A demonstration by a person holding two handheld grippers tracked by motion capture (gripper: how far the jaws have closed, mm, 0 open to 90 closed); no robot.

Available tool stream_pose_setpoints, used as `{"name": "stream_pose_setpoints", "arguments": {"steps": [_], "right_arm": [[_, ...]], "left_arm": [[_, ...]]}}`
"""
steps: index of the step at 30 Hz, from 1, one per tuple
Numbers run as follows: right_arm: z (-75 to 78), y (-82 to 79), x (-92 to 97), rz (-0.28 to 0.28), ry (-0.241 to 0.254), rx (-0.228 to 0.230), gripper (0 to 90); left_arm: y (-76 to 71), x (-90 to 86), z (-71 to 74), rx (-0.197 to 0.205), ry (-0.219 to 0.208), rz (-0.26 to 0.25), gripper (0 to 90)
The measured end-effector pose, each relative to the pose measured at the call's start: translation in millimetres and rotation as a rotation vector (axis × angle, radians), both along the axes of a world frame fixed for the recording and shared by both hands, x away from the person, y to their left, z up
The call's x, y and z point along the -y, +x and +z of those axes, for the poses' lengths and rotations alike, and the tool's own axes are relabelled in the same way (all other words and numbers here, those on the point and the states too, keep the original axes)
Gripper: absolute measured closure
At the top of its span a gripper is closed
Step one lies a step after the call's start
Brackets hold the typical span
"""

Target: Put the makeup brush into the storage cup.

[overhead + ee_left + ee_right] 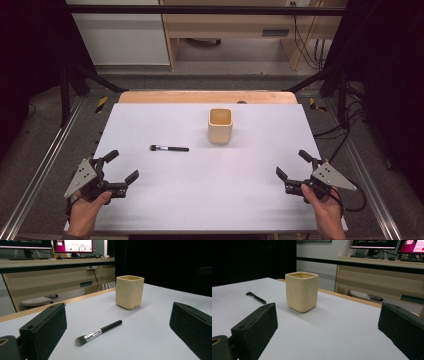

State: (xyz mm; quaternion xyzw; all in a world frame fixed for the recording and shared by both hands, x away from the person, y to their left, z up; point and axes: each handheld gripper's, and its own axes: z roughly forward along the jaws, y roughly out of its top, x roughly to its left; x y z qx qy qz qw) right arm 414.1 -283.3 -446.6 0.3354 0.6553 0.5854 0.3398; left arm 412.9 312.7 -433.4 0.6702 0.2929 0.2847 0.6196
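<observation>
The brush (169, 148) lies flat mid-bench, left of the upright cup (220, 125), apart from it and well clear of every bench (200, 200) edge. Open surface separates both from the grippers. In the right gripper view the cup hides the brush's bristles. Left gripper (122, 166) and right gripper (290, 163) rest low at the near corners, angled inward, jaws spread, empty.
</observation>
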Motion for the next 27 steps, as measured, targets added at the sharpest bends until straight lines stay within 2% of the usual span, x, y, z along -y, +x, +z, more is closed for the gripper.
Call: {"name": "stream_pose_setpoints", "arguments": {"steps": [4, 11, 15, 16, 17, 20, 23, 26, 27], "right_arm": [[-0.5, 0.7, 0.6, -0.002, -0.001, 0.001, 3.0], [0.5, -1.2, 0.1, -0.002, -0.009, 0.008, 3.0], [-2.0, 0.9, -1.2, -0.008, -0.018, -0.01, 2.7], [-2.0, 1.1, -1.2, -0.007, -0.017, -0.01, 2.7], [-2.0, 1.1, -1.2, -0.007, -0.017, -0.01, 2.7], [-0.5, -0.2, -2.1, -0.007, -0.017, -0.002, 2.8], [-0.1, -0.9, -2.2, -0.019, -0.028, 0.008, 2.6], [0.4, -1.0, -1.8, -0.022, -0.025, 0.016, 2.5], [1.3, -2.0, -2.0, -0.02, -0.018, 0.018, 2.4]], "left_arm": [[0.3, -0.2, 0.7, -0.004, -0.027, 0.003, 0.7], [0.8, 5.2, 0.9, -0.018, -0.003, -0.001, 0.6], [2.0, 8.8, 9.2, -0.016, -0.006, -0.003, 0.6], [3.0, 10.6, 12.8, -0.016, 0.012, -0.003, 0.7], [3.0, 10.6, 12.8, -0.016, 0.012, -0.003, 0.9], [5.7, 12.7, 16.6, -0.027, 0.067, -0.008, 1.0], [8.3, 13.6, 20.8, -0.037, 0.068, -0.015, 1.0], [10.5, 16.5, 25.3, -0.051, 0.097, -0.023, 1.0], [12.1, 19.5, 28.1, -0.056, 0.123, -0.033, 0.8]]}}
